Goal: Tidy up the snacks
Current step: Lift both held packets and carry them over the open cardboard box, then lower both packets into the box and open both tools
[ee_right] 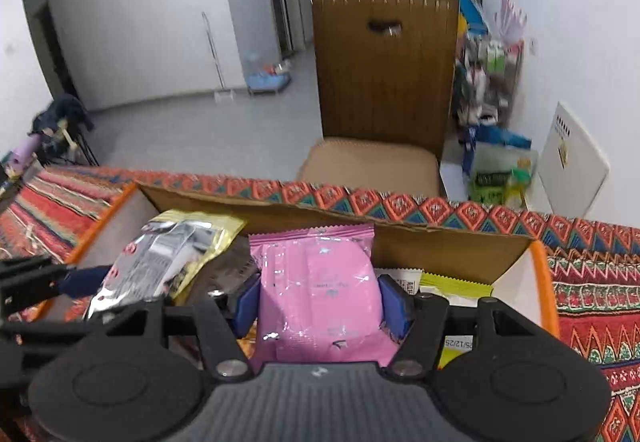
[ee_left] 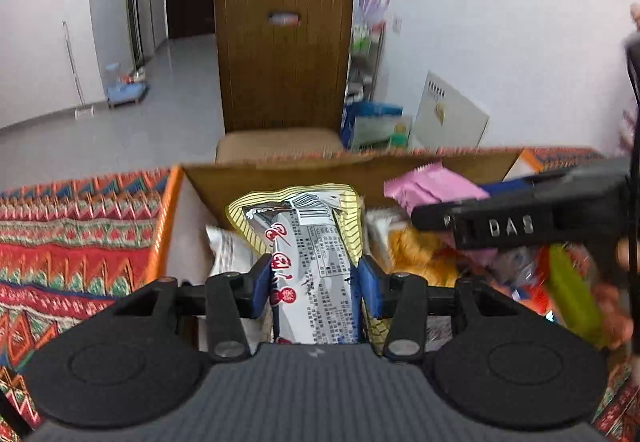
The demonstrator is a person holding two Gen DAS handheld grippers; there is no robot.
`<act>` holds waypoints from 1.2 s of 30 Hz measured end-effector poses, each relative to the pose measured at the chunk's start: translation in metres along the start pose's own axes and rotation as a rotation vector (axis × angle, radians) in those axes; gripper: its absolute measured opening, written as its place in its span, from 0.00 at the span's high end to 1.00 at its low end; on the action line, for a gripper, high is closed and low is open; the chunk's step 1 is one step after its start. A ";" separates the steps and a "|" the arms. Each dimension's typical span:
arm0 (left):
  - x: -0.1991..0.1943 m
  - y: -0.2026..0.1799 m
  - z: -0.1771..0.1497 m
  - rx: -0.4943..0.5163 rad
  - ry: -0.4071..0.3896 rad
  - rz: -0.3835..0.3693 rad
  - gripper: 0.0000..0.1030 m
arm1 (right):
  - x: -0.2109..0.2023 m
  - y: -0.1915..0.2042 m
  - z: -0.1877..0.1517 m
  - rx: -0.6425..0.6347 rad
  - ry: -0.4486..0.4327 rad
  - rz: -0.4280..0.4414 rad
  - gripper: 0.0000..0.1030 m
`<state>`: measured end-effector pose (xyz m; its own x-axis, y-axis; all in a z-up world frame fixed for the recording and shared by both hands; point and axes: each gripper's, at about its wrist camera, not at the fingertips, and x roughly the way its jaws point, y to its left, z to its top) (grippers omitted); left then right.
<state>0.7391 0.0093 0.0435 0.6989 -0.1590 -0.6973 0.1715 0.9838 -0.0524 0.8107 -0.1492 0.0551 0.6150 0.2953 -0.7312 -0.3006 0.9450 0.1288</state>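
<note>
My left gripper [ee_left: 313,284] is shut on a silver and yellow snack packet [ee_left: 308,242] and holds it over the open cardboard box [ee_left: 280,172]. My right gripper [ee_right: 320,300] is shut on a pink snack packet [ee_right: 320,282], also over the box [ee_right: 440,242]. In the left wrist view the right gripper [ee_left: 520,226] shows at the right with the pink packet [ee_left: 428,186]. In the right wrist view the silver and yellow packet [ee_right: 172,254] shows at the left. Several other snacks [ee_left: 420,254] lie in the box.
The box sits on a table with a patterned red cloth [ee_left: 72,238]. A wooden chair [ee_left: 284,62] stands behind the table. Bags and a white board [ee_left: 448,114] lean by the right wall. A yellow-green packet [ee_right: 452,282] lies in the box at the right.
</note>
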 end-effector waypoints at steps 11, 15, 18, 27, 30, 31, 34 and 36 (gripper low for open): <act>0.002 0.004 -0.002 0.030 0.059 -0.066 0.25 | 0.027 0.018 -0.007 -0.052 0.110 -0.054 0.27; 0.000 0.002 0.001 0.026 0.053 -0.039 0.19 | 0.020 0.015 -0.006 -0.031 0.106 -0.033 0.21; -0.006 0.005 0.003 0.011 0.047 -0.028 0.15 | 0.006 0.014 -0.008 -0.037 0.098 -0.038 0.21; -0.069 0.017 0.023 -0.054 -0.004 -0.031 0.08 | -0.076 0.005 0.005 -0.026 0.011 -0.081 0.15; -0.099 0.015 0.030 -0.065 -0.027 -0.025 0.06 | -0.113 -0.004 0.007 -0.012 -0.020 -0.099 0.15; -0.109 0.014 0.031 -0.074 -0.037 -0.026 0.05 | -0.123 -0.008 0.008 0.000 -0.032 -0.102 0.14; -0.140 0.008 0.034 -0.084 -0.052 -0.043 0.04 | -0.158 -0.016 0.008 0.034 -0.066 -0.095 0.13; -0.160 0.002 0.034 -0.073 -0.073 -0.037 0.04 | -0.181 -0.014 0.005 0.027 -0.087 -0.101 0.12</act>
<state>0.6507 0.0338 0.1792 0.7419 -0.1984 -0.6404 0.1492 0.9801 -0.1308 0.7069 -0.2148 0.1888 0.7025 0.2089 -0.6803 -0.2149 0.9736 0.0769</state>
